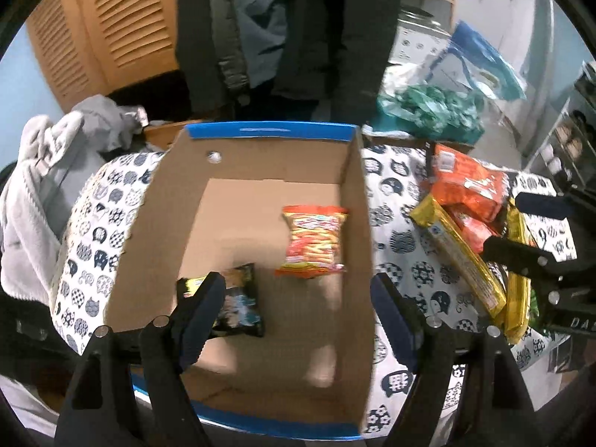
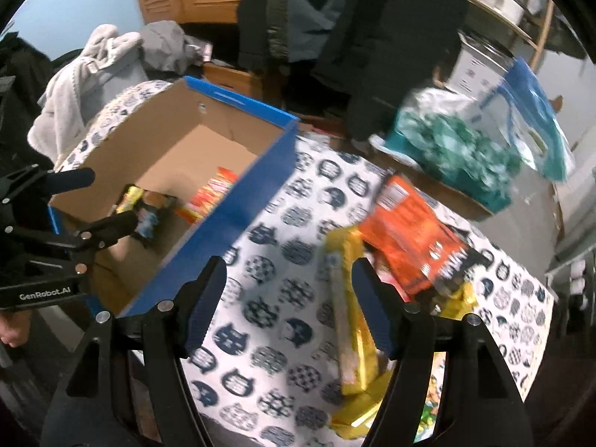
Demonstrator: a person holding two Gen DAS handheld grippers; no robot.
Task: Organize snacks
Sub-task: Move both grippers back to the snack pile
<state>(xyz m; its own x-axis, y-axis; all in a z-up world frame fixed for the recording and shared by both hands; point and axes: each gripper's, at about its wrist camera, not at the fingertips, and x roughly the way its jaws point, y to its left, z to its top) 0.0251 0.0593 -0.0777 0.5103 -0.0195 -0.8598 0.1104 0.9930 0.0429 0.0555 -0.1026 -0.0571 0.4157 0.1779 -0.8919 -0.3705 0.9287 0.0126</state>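
A cardboard box [image 1: 272, 129] with a blue rim stands on a cat-print cloth [image 1: 402, 231]. Inside it lie an orange snack bag [image 1: 314, 240] and a black snack bag [image 1: 242, 305]. My left gripper [image 1: 298, 316] hangs open over the box's near half, with nothing between its fingers. To the right of the box lies a heap of yellow packs [image 2: 350, 320] and orange packs [image 2: 413, 238]. My right gripper [image 2: 288, 305] stands open over the cloth, its right finger over the yellow packs and nothing held. It also shows at the right edge of the left wrist view, the right gripper [image 1: 521, 223] above the heap.
Grey clothing [image 1: 44, 193] is piled to the left of the box. Dark coats [image 1: 290, 29] hang behind the table. A teal bag [image 2: 458, 152] and a blue pouch [image 2: 532, 111] sit at the back right. The box's blue wall [image 2: 231, 216] rises just left of my right gripper.
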